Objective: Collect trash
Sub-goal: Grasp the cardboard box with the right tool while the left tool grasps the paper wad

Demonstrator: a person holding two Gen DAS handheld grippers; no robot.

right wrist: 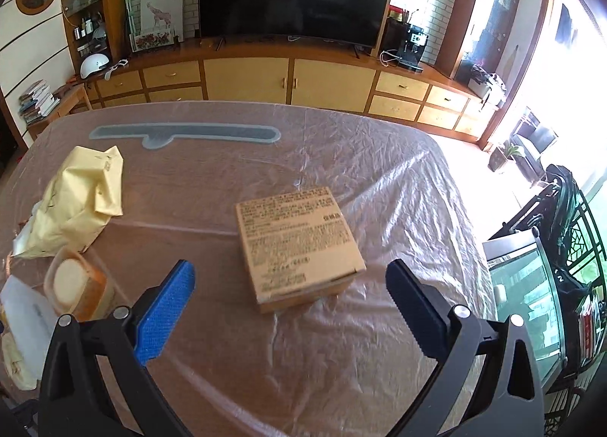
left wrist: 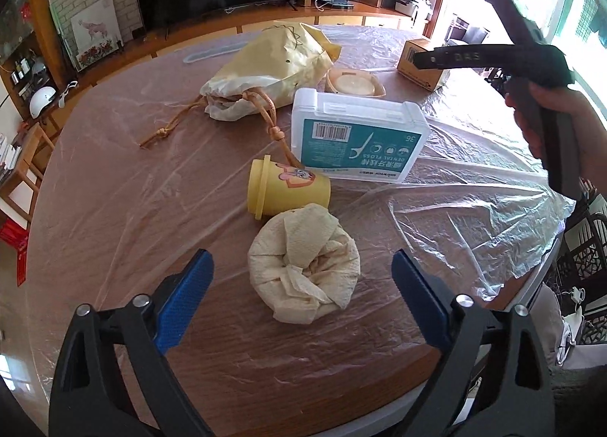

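A crumpled paper towel ball [left wrist: 303, 273] lies on the plastic-covered table just ahead of my open, empty left gripper [left wrist: 303, 266], between its blue pads. Behind it lies a small yellow cup [left wrist: 286, 190] on its side. A white dental floss box [left wrist: 358, 135], a yellow drawstring bag [left wrist: 273, 65] and a small round tub [left wrist: 354, 83] lie farther back. My right gripper [right wrist: 290, 274] is open and empty, with a brown cardboard box [right wrist: 297, 243] lying between and just beyond its fingers. The box also shows in the left wrist view [left wrist: 419, 63].
The table [right wrist: 341, 361] is covered in wrinkled clear plastic sheet. Its near right edge [left wrist: 531, 285] drops to chairs. The right hand-held gripper body [left wrist: 531, 69] hangs over the table's right side. A TV cabinet [right wrist: 288, 80] stands beyond the table.
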